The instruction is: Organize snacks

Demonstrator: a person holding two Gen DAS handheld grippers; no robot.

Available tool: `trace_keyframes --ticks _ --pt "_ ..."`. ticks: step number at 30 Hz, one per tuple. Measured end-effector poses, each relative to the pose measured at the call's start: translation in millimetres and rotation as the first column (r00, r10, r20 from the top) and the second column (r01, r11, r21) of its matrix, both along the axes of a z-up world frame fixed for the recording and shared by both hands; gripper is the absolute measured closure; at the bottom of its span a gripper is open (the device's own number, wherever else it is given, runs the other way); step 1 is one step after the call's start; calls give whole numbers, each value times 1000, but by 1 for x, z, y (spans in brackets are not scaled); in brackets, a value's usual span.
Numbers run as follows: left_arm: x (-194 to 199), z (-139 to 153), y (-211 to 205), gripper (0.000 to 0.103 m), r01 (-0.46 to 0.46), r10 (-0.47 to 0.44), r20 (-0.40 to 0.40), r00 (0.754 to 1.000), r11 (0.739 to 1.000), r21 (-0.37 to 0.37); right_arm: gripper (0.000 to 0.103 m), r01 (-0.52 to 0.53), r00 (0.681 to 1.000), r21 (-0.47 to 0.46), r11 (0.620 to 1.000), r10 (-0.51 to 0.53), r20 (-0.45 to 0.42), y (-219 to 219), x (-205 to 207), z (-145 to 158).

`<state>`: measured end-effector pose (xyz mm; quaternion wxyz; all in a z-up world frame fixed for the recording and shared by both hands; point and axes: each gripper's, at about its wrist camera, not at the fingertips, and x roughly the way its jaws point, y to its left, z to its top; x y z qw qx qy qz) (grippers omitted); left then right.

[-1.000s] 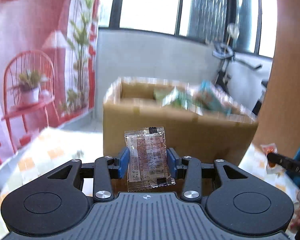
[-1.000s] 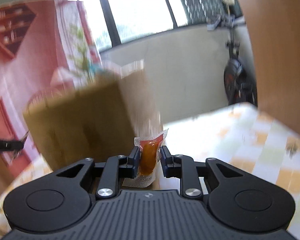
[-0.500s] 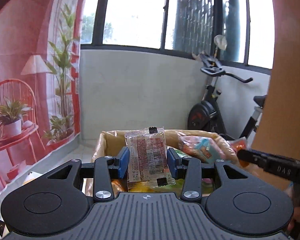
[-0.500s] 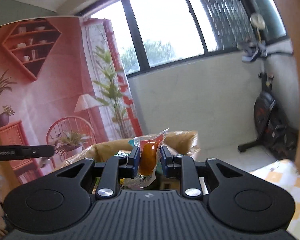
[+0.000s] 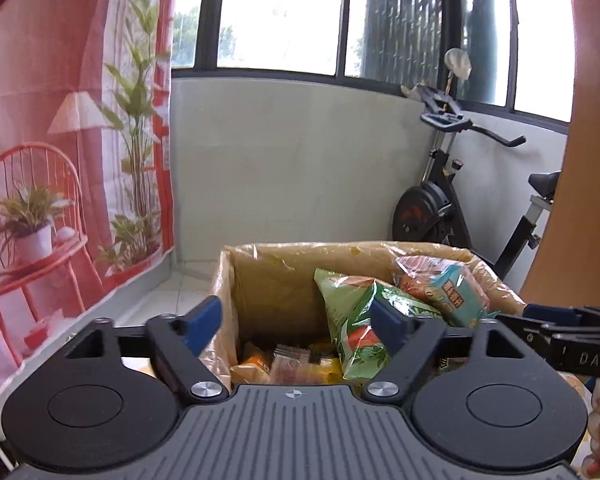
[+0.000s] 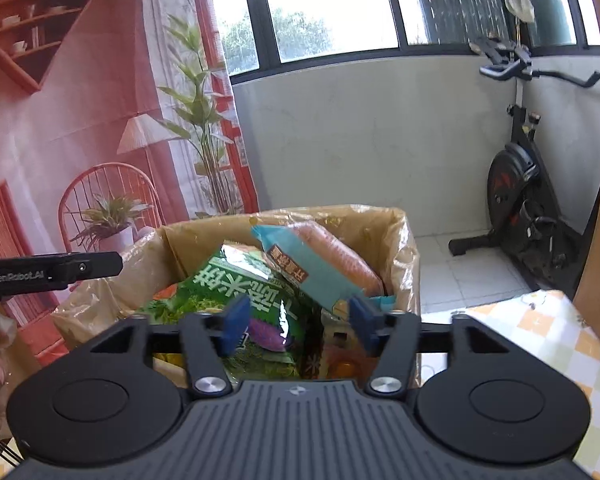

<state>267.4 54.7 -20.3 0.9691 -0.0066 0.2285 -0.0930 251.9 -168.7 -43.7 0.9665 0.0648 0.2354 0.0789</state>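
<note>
A bright balcony room here: big windows, a pink printed backdrop [image 6: 80, 100] on the left, an exercise bike [image 5: 452, 200] parked against the pale wall. Down at the right, a corner of the checked surface [image 6: 540, 328] shows beside the box.

And the box is where it's all happening: an open cardboard box [image 5: 268, 272], plastic-lined, sitting just ahead of both tools and filling up nicely. A big green snack bag [image 6: 244, 292] leans across the middle, a blue-and-orange packet [image 6: 312, 264] lies tilted on top of it toward the back, and small wrapped pieces [image 5: 292, 360] sit low at the bottom.

Left gripper [image 5: 296, 320] hangs over the box's near-left corner, jaws spread wide, nothing between them. Right gripper [image 6: 296, 324] is over the near-right side, jaws apart too, empty.

So I'd call this the drop-off step, both tools unloaded above the box. Next, I reckon, they pull back clear of the rim and go looking for whatever loose snacks remain, which I can't see from here.
</note>
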Motion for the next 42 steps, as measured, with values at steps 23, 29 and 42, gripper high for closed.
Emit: trace_keyframes --ticks 23,29,42 --pt "-128 48 18 6 -103 101 85 991 995 15 0 29 995 4 1000 -30 100 37 -104 56" --pt "-162 63 20 6 -135 131 96 987 990 30 0 26 992 -4 1000 -26 121 49 -137 68" --pt "-226 100 13 6 -146 139 136 981 988 43 0 33 987 -11 999 -31 158 57 -211 100"
